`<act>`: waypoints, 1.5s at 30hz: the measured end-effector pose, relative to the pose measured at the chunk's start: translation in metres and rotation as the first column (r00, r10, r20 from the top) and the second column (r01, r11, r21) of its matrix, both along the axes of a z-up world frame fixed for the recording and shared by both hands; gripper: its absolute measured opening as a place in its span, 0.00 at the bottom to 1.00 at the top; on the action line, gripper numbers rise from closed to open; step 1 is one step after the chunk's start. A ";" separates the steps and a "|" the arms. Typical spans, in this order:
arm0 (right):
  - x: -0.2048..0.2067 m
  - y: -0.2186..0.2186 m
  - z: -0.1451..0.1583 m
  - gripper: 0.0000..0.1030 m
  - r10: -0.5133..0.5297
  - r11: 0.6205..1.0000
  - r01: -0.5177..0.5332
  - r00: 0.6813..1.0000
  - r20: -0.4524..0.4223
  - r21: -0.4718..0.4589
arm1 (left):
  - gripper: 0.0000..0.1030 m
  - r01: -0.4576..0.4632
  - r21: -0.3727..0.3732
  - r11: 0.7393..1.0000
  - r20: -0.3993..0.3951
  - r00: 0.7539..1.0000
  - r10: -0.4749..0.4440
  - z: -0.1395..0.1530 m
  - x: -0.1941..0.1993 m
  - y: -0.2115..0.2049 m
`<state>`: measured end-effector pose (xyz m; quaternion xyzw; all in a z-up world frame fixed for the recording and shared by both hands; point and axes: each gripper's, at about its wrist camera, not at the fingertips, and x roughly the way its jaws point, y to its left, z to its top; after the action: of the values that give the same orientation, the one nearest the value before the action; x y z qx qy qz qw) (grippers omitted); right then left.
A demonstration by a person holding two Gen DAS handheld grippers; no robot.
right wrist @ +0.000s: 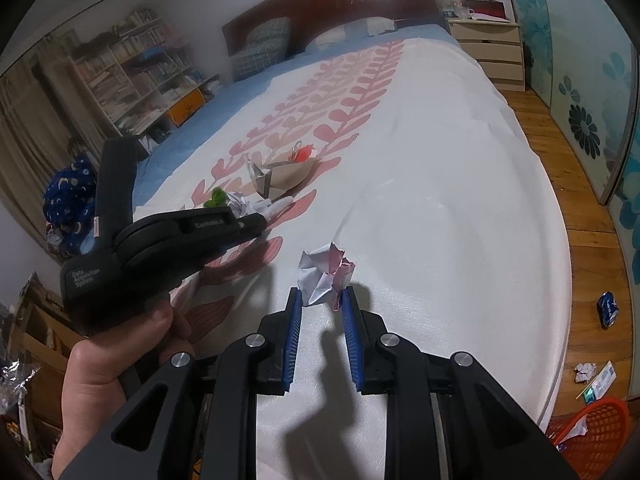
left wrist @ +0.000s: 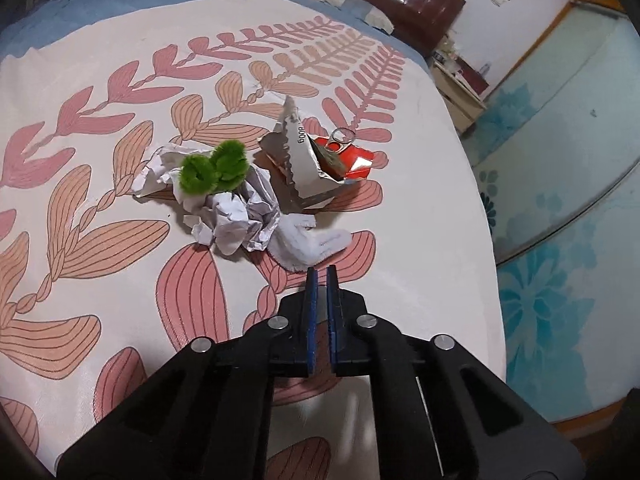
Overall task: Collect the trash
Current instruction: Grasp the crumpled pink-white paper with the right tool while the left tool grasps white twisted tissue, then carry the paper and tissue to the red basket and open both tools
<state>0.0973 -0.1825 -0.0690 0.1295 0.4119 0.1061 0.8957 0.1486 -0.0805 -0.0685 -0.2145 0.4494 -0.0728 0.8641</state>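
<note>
On the bed (right wrist: 440,200), right fingers (right wrist: 320,300) pinch crumpled paper (right wrist: 324,276).

Both wrist views look steeply down (and close) across the bedspread (left wrist: 420,184), sharing its trash pile (right wrist: 276,178).

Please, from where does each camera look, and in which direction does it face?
Left wrist: sits behind the shut left tongs, looking down at the trash pile beside the white fuzzy piece.
Right wrist: sits behind the right tongs gripping a crumpled paper, facing the headboard; the left hand shows.
Shared: bedspread, green fuzzy piece, trash pile.
</note>
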 end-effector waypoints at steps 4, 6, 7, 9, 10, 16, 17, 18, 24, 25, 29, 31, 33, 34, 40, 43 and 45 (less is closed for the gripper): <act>0.001 0.003 0.000 0.21 0.009 1.000 -0.009 1.000 -0.001 -0.003 | 0.68 -0.087 -0.047 0.995 0.014 0.996 0.088 0.001 0.006 0.011; 0.003 0.003 -0.002 0.21 0.011 1.000 -0.011 1.000 -0.008 0.001 | 0.70 -0.111 -0.042 0.993 0.000 0.994 0.111 -0.001 0.013 0.012; 0.004 0.002 -0.002 0.21 0.010 1.000 -0.010 1.000 -0.011 0.003 | 0.70 -0.110 -0.034 0.993 -0.017 0.994 0.109 -0.003 0.019 0.010; 0.007 0.000 -0.005 0.21 0.008 1.000 -0.008 1.000 -0.024 0.010 | 0.70 -0.116 -0.006 0.993 -0.027 0.993 0.116 -0.006 0.026 0.007; 0.008 -0.001 -0.006 0.21 0.007 1.000 -0.007 1.000 -0.028 0.013 | 0.70 -0.121 0.013 0.993 -0.030 0.992 0.121 -0.007 0.030 0.004; 0.011 -0.002 -0.011 0.21 0.007 1.000 -0.005 0.999 -0.049 0.028 | 0.20 -0.123 0.085 0.989 -0.066 0.989 0.129 -0.014 0.040 -0.003; 0.011 -0.002 -0.011 0.21 0.007 1.000 -0.006 0.999 -0.049 0.029 | 0.17 -0.125 0.072 0.990 -0.067 0.989 0.130 -0.015 0.040 0.000; 0.012 -0.002 -0.011 0.21 0.008 1.000 -0.006 0.999 -0.050 0.030 | 0.15 -0.127 0.056 0.990 -0.065 0.989 0.130 -0.015 0.039 0.002; 0.009 -0.005 -0.008 0.21 0.003 0.999 -0.001 0.999 -0.036 0.032 | 0.05 -0.115 -0.023 0.993 -0.023 0.993 0.115 -0.009 0.025 0.008; 0.007 -0.005 -0.006 0.21 0.001 1.000 0.000 1.000 -0.027 0.028 | 0.05 -0.108 -0.017 0.994 -0.004 0.994 0.108 -0.004 0.019 0.006; -0.007 -0.011 0.010 0.21 -0.006 1.000 0.006 1.000 0.026 0.014 | 0.05 -0.077 -0.007 0.997 0.043 0.996 0.077 0.014 -0.010 0.004; -0.018 -0.018 0.021 0.21 -0.012 1.000 0.011 0.999 0.044 0.016 | 0.05 -0.068 -0.009 0.998 0.066 0.996 0.068 0.026 -0.036 0.004; -0.034 -0.033 0.039 0.21 -0.021 1.000 0.019 0.997 0.075 0.020 | 0.05 -0.062 -0.015 0.998 0.089 0.994 0.063 0.039 -0.060 0.003; -0.041 -0.040 0.046 0.21 -0.025 1.000 0.024 0.996 0.087 0.016 | 0.05 -0.056 -0.022 0.998 0.106 0.993 0.059 0.049 -0.074 0.000; -0.099 -0.106 0.098 0.21 -0.071 0.996 0.080 0.984 0.166 -0.046 | 0.05 0.031 -0.010 0.999 0.235 0.972 -0.028 0.112 -0.127 -0.048; -0.133 -0.152 0.117 0.21 -0.113 0.987 0.132 0.974 0.196 -0.090 | 0.05 0.137 0.010 0.991 0.291 0.947 -0.134 0.143 -0.153 -0.105; -0.154 -0.184 0.123 0.21 -0.147 0.979 0.171 0.969 0.198 -0.111 | 0.05 0.215 0.029 0.976 0.306 0.928 -0.214 0.153 -0.167 -0.142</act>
<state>-0.0571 -0.3661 0.0538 0.0940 0.3193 0.0193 0.9428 -0.0187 -0.2221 0.0842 -0.1525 0.3302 -0.2004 0.9097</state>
